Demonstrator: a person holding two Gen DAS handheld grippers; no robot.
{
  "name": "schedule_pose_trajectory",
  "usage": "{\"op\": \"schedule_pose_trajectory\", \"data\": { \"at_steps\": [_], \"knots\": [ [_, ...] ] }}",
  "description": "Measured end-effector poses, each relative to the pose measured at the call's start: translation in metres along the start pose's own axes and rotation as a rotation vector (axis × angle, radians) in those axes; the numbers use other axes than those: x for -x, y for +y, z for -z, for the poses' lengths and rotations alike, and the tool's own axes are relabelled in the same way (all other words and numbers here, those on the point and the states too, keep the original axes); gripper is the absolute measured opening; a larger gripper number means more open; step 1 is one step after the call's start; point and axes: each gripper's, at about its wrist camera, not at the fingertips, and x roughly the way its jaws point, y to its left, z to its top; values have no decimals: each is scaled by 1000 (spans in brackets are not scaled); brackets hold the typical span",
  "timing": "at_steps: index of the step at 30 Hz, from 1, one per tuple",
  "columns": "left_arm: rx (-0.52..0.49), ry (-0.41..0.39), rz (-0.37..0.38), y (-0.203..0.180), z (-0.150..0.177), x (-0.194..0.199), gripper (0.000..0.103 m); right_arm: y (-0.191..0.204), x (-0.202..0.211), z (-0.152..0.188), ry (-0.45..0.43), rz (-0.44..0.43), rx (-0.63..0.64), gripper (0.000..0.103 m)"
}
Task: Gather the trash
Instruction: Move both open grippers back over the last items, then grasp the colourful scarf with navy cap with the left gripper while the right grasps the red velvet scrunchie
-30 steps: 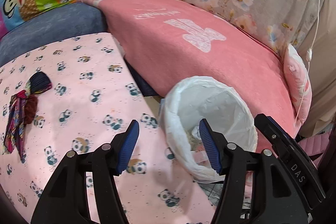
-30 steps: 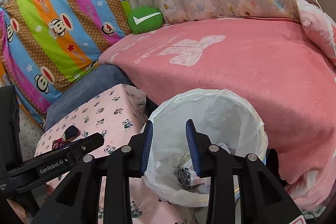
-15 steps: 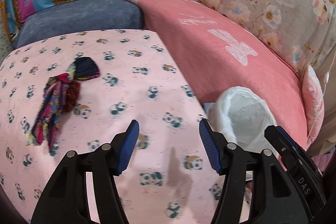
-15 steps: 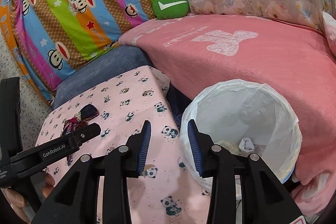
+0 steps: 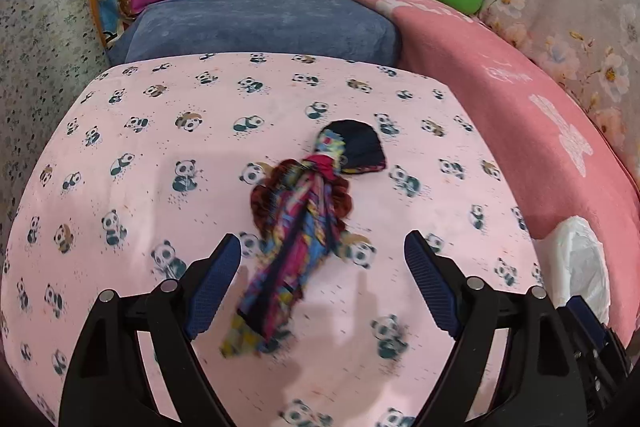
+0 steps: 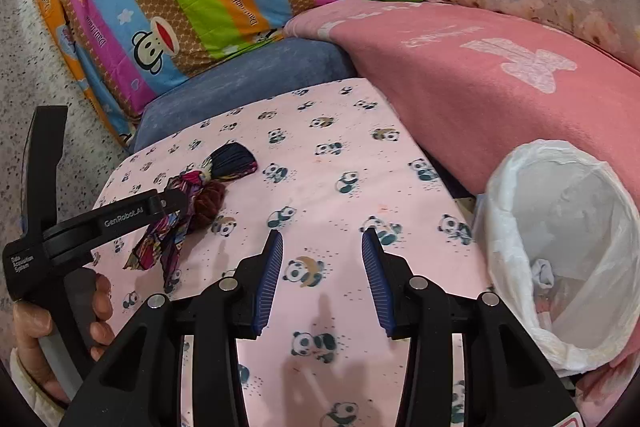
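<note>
**Left gripper lines up on the rag**

While both tools hang over the panda cloth (image 5: 132, 131), the step in hand looks like the reach for the next piece of trash. The left gripper (image 5: 322, 283) has its jaws spread wide and holds nothing; the rag (image 5: 298, 223), a knotted multicoloured strip with a dark tuft at its 1 o'clock end, lies flat on the cloth, its tail running down between the blue pads. The next move, by this reading, calls for a drop and a close on the bunched middle, then a carry toward 3 o'clock to the bin (image 5: 582, 267).

The right gripper (image 6: 322, 277) is also parted and empty, over bare cloth, with the bin (image 6: 560, 251) at its 3 o'clock.

The left view shows only a sliver of the bin's white liner. The right view opens the bin's mouth, with scraps already at the bottom, and shows the left tool's body crossing over the rag (image 6: 188, 215) at 9 o'clock, and the hand (image 6: 48, 327) gripping its handle.
</note>
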Motion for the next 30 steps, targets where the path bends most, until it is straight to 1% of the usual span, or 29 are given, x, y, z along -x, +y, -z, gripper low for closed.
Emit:
{"op": "schedule_pose_trajectory", "data": {
  "at_steps": [1,3,6,8,10,15,21,25,30],
  "knots": [
    [-3,6,2,3,-3,-4,78,6,-7,0,11,-10,6,41],
    [-9,18,18,8,-7,-12,71,17,-19,-1,29,-24,18,41],
    [-18,48,47,13,-14,-26,52,33,-37,-3,56,-40,34,41],
    [-21,68,69,16,-15,-33,24,42,-48,-5,74,-48,42,41],
    [-22,81,92,21,-16,-37,9,50,-59,-7,89,-58,46,41],
    [4,38,101,42,-20,-25,7,68,-82,-13,115,-78,59,41],
    [46,-21,68,76,-29,-9,7,95,-108,-21,139,-130,71,41],
    [59,-17,30,92,-30,-13,7,116,-129,-22,157,-135,91,41],
    [75,3,29,103,-25,-21,7,127,-153,-20,191,-144,64,41]
  ]
}}
